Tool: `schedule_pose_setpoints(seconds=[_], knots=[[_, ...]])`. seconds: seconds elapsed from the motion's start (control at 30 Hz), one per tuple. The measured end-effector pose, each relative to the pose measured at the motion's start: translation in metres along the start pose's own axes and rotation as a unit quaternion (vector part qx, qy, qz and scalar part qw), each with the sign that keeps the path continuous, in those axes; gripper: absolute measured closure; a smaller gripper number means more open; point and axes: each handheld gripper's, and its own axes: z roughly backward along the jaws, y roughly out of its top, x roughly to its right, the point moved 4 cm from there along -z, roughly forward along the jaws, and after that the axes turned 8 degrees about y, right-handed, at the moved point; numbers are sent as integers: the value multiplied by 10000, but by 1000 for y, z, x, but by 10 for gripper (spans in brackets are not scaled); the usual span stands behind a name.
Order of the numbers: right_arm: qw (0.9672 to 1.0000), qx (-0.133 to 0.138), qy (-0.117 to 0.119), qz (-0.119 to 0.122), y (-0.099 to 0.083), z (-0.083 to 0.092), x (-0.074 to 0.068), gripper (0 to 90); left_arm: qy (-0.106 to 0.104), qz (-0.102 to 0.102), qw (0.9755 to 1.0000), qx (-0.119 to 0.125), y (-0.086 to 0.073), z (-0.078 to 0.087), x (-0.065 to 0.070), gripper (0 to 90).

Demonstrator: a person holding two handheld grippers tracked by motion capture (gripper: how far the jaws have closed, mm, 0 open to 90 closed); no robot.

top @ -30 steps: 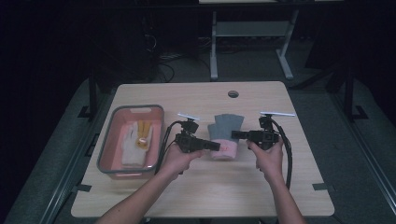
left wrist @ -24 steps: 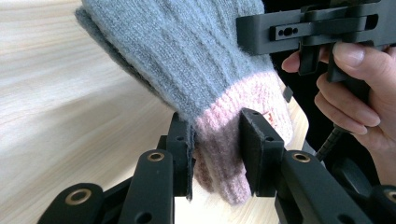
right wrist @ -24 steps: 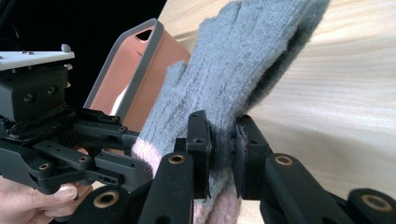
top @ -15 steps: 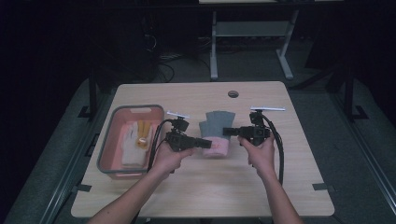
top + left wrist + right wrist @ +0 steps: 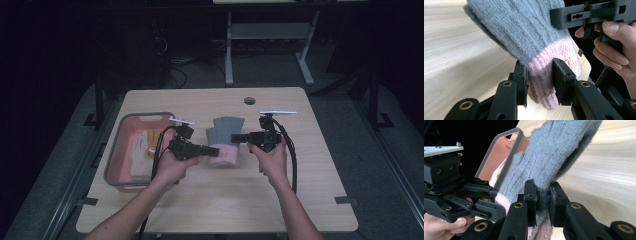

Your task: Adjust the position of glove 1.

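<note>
We have the grey knitted glove with its pink cuff [image 5: 224, 141] clamped by our left gripper [image 5: 214, 151] and right gripper [image 5: 237, 137] mid-frame, not yet placed in the pink plastic tub [image 5: 121, 131] at left

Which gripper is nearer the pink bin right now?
Left. The left gripper hangs just beside the pink bin, clamping the glove at its pink cuff; the right gripper grips the glove's far edge, farther from the bin.

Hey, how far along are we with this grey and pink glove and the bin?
Done: light-coloured items already lie in the pink bin. In hand: both grippers are shut on the glove, the left gripper pinching its pink cuff, the right gripper gripping the grey knit. Left: the glove is over the wooden table, beside the bin, so it probably has yet to go in.
</note>
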Motion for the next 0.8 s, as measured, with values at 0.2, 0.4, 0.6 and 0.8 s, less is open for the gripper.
schedule_pose_setpoints(seconds=[0.2, 0.4, 0.6, 0.8], knots=[[10000, -71, 19, 38, 2, -7, -7, 783, 8, 17, 10000, 40, 0, 9, -5, 667], [9998, -147, 48, 126, 8, -16, -16, 783, 60, 32, 9999, 99, 1, 22, -11, 667], [9995, -226, 51, 211, 12, -28, -26, 784, 132, 63, 9998, 152, -1, 33, -16, 667], [9992, -281, 85, 278, 13, -34, -35, 783, 192, 68, 9995, 223, -2, 44, -18, 667]])
